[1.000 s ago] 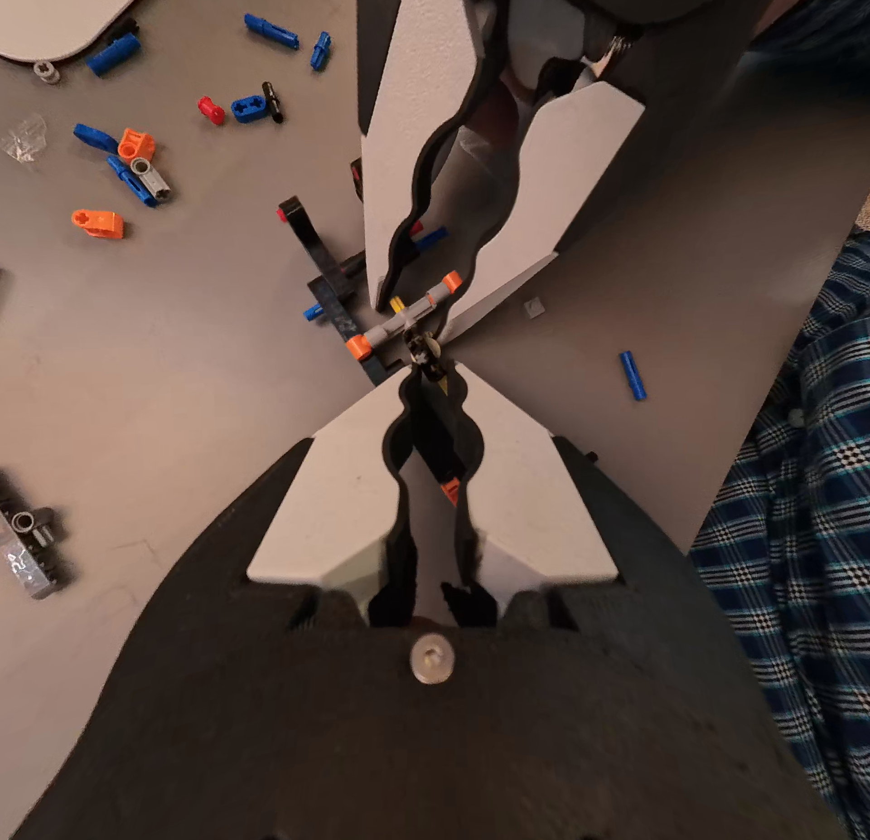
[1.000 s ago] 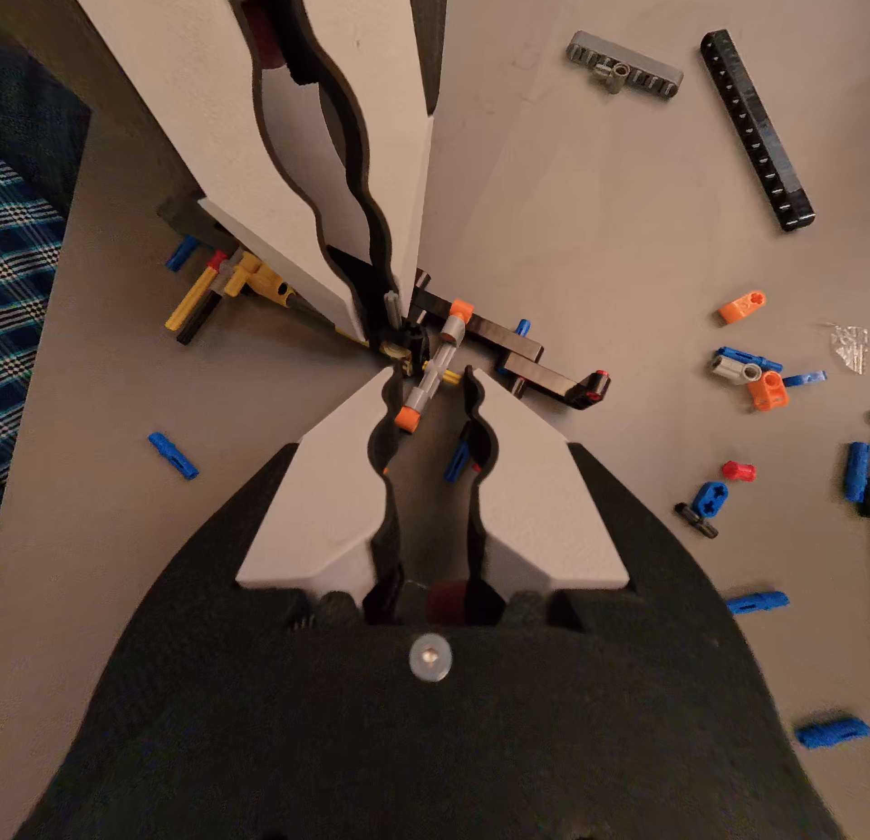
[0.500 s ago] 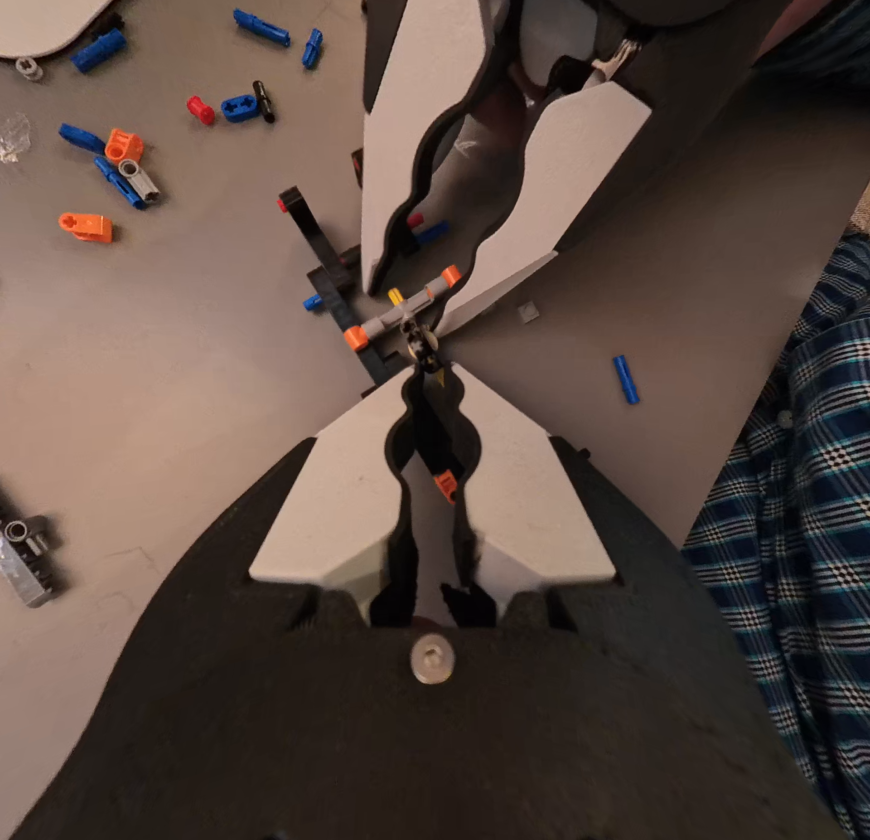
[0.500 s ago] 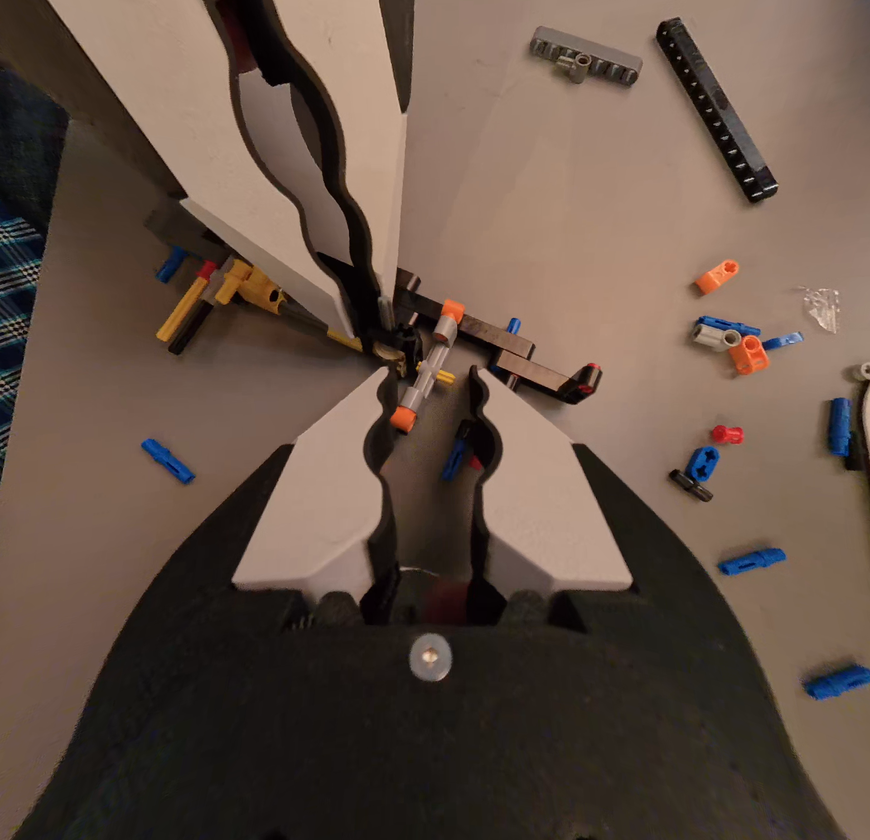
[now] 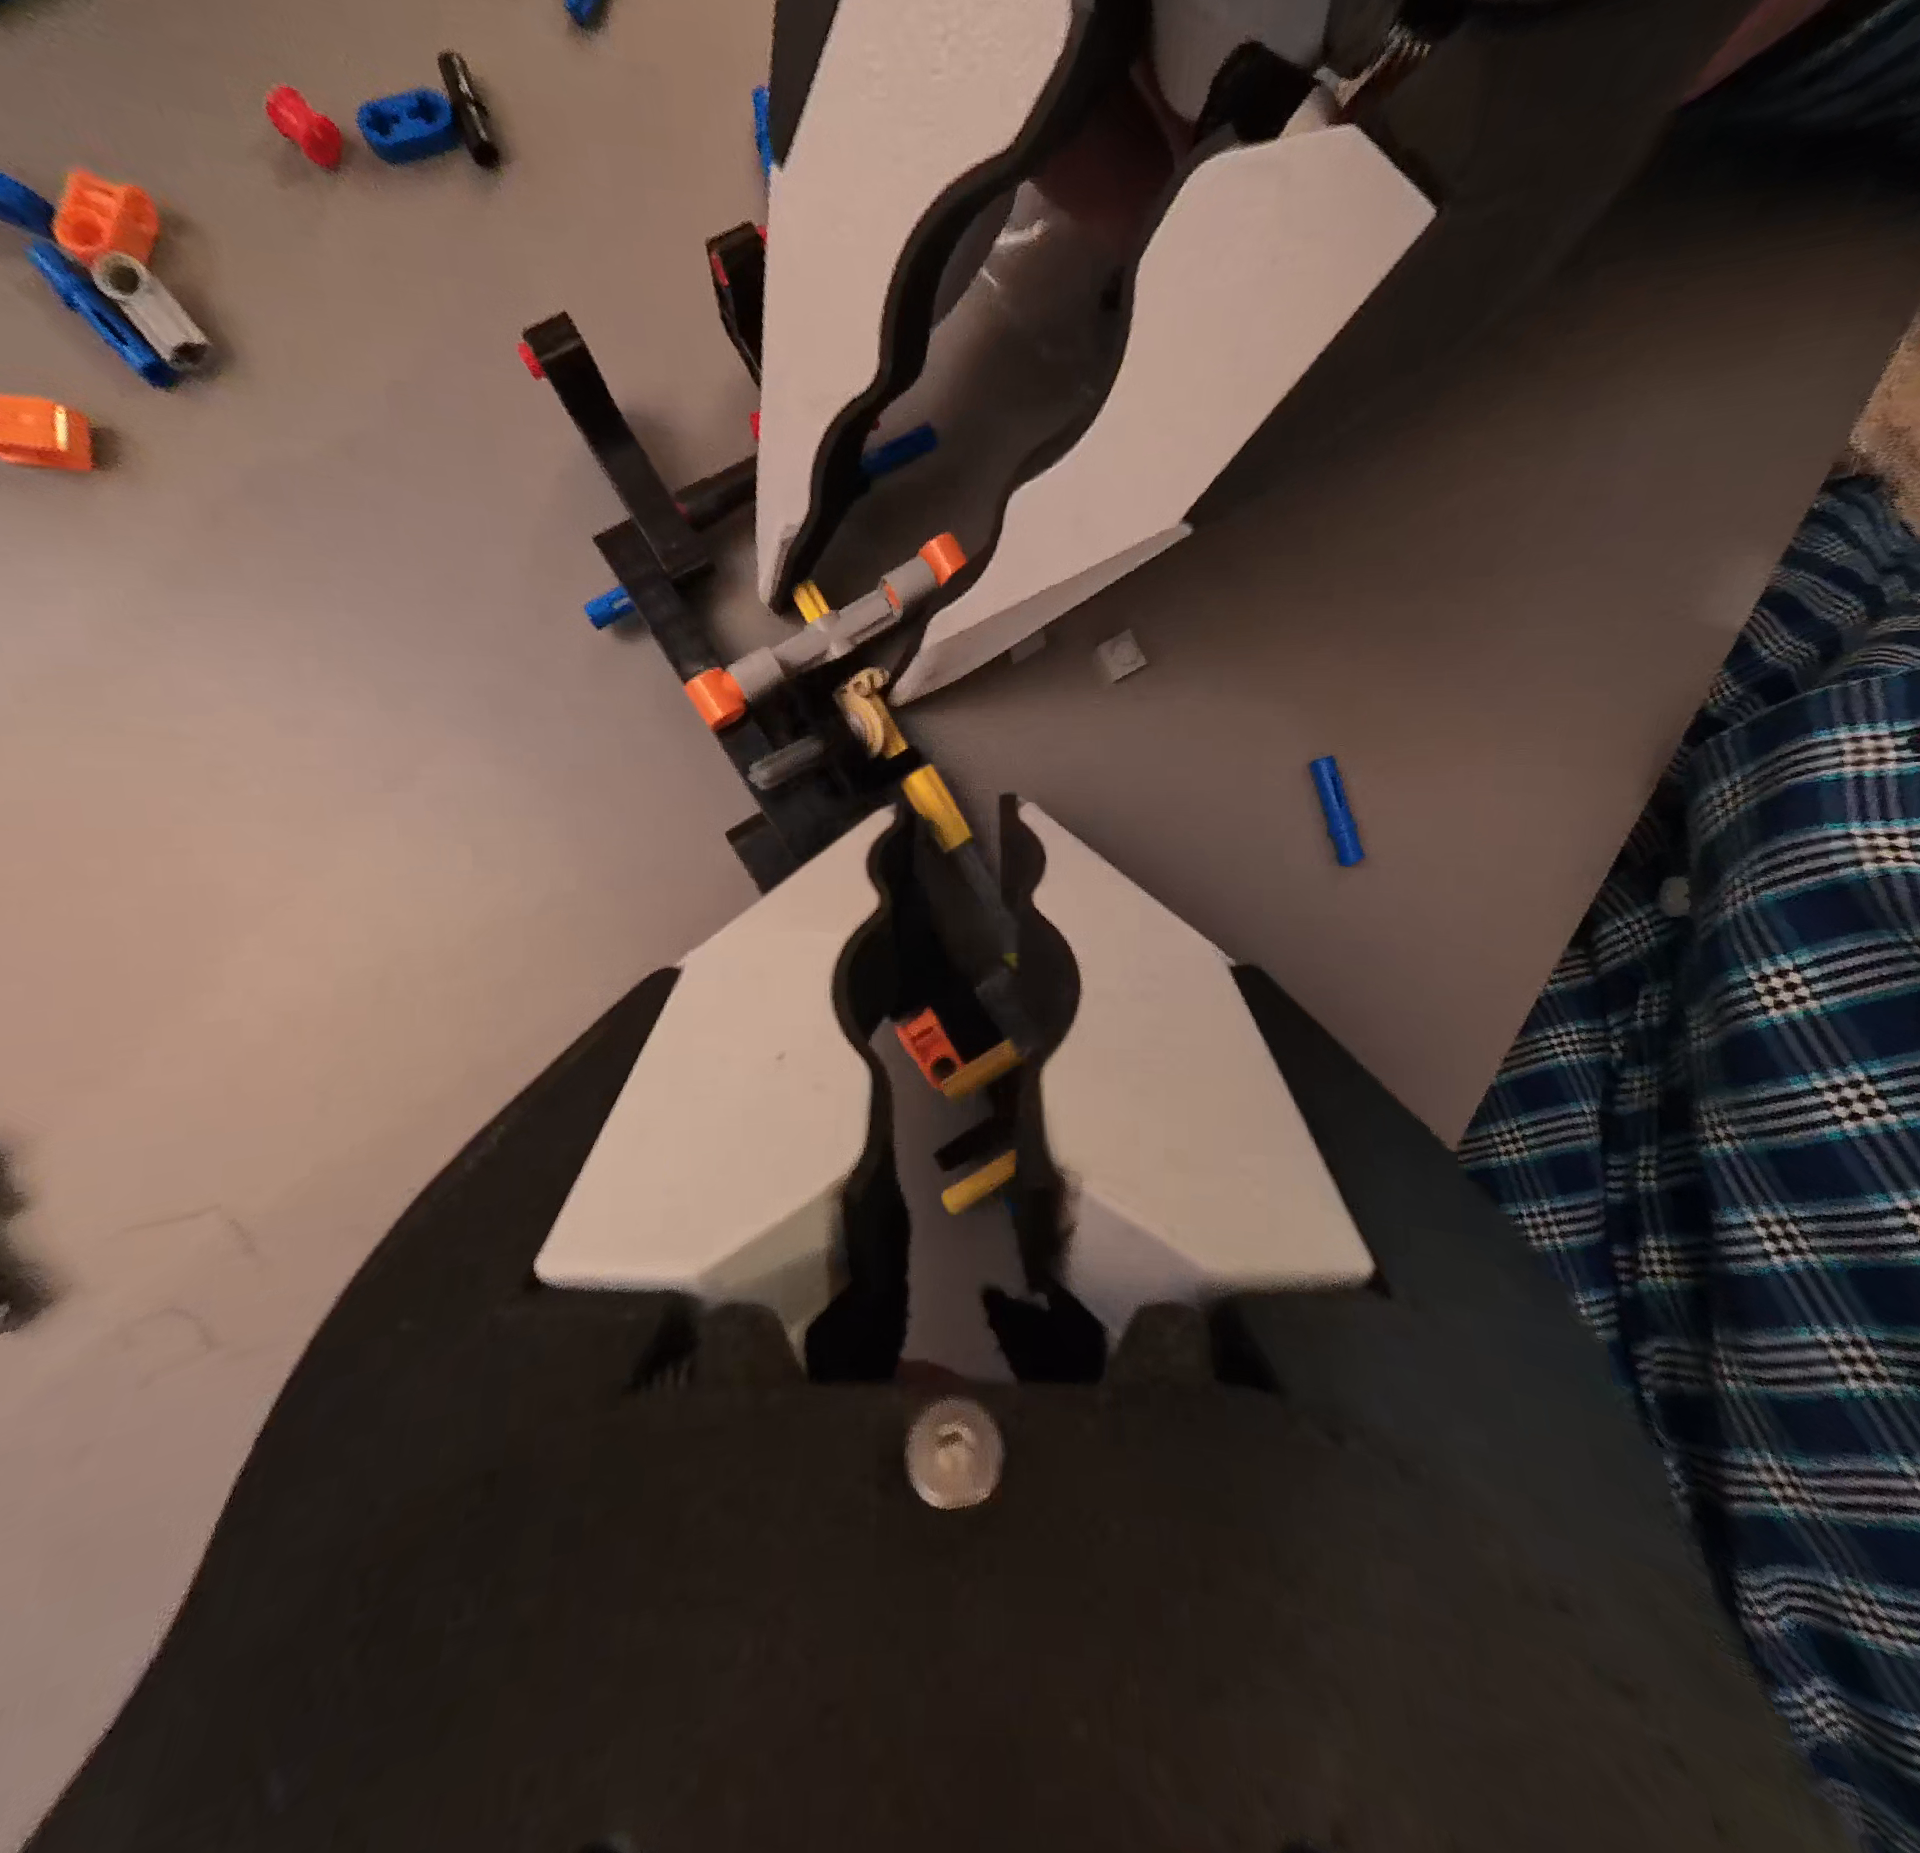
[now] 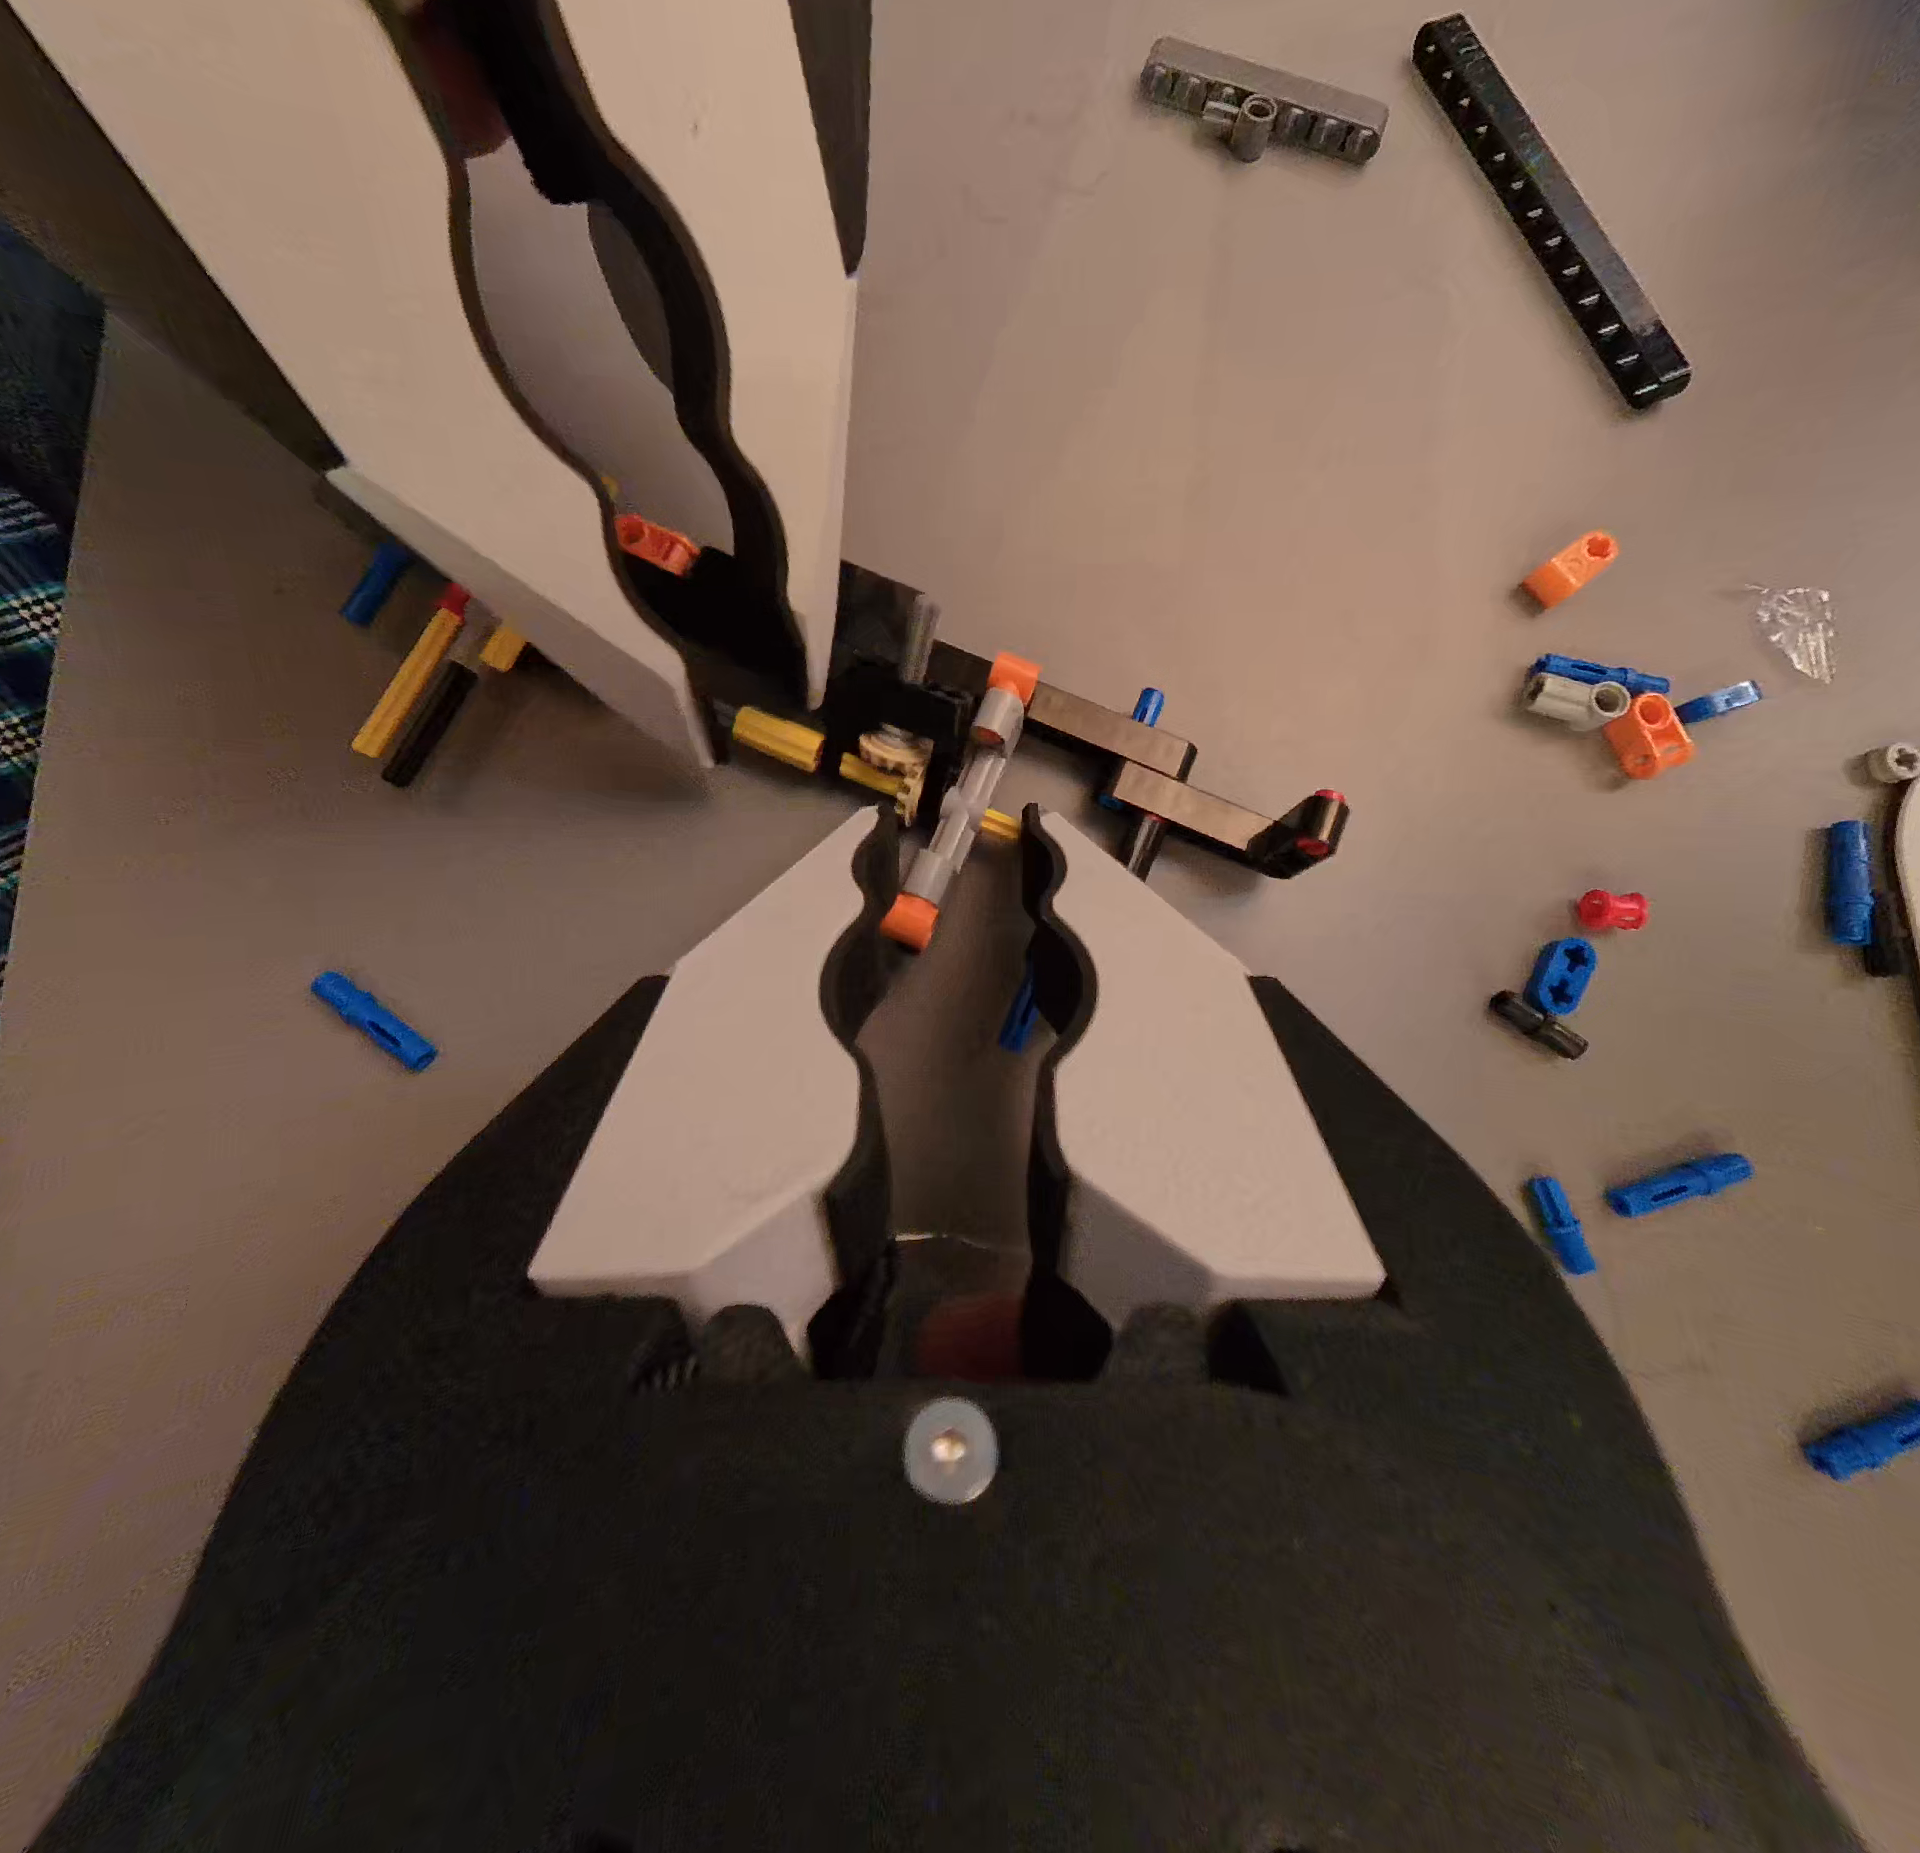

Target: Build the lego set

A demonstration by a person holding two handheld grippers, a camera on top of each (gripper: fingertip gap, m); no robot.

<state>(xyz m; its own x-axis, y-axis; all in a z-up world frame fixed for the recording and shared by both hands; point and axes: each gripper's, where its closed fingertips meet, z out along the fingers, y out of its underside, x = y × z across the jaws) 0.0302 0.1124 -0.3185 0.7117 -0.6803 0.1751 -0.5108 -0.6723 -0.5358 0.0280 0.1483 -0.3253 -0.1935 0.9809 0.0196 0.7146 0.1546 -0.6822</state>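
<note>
A partly built lego assembly (image 5: 790, 754) of black beams, a yellow axle and a tan gear lies low over the grey table (image 5: 312, 868). My left gripper (image 5: 953, 814) is shut on its near end, on the black part and the yellow axle. It enters the right wrist view from the upper left (image 6: 764, 728). My right gripper (image 6: 956, 816) is open. Its fingers straddle a grey cross connector with orange ends (image 6: 971, 795) that sits on the assembly (image 6: 904, 723). The left wrist view shows this gripper (image 5: 836, 640) coming from the top, with the connector (image 5: 821, 650) between its tips.
Loose parts lie around: a long black beam (image 6: 1548, 203), a grey beam (image 6: 1262, 110), orange connectors (image 6: 1569, 567), blue pins (image 6: 1678, 1185) and a yellow and a black axle (image 6: 416, 691). A single blue pin (image 5: 1335, 811) lies near a person's plaid sleeve (image 5: 1714, 1076). The left gripper's tips are roughly 4 centimetres from the right gripper's.
Both views have shifted slightly. More of the yellow axle and the tan gear now shows between the grippers. The right gripper still straddles the grey connector.
</note>
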